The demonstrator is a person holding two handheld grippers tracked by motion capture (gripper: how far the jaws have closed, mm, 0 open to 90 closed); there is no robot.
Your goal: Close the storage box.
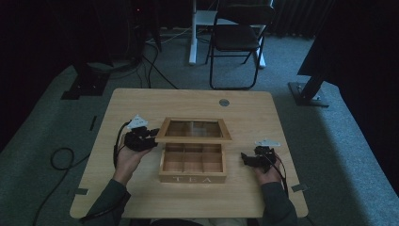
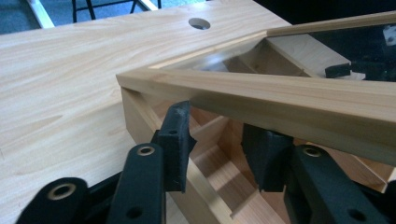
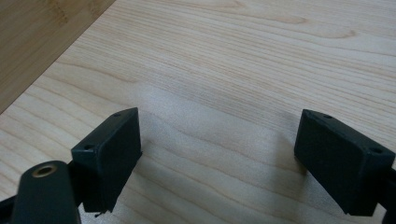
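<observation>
A wooden tea box marked "TEA" stands at the table's middle, its empty compartments showing. Its glass-paned lid is lifted and tilted above the box. My left gripper sits at the lid's left edge. In the left gripper view the jaws are apart just beneath the lid's wooden frame, with the box's left wall below them; I cannot tell whether they touch the frame. My right gripper rests to the right of the box, open over bare tabletop, holding nothing.
A round cable hole sits in the table's far middle. Behind the table stand a black folding chair and a white desk leg. A cable loop lies on the carpet at left.
</observation>
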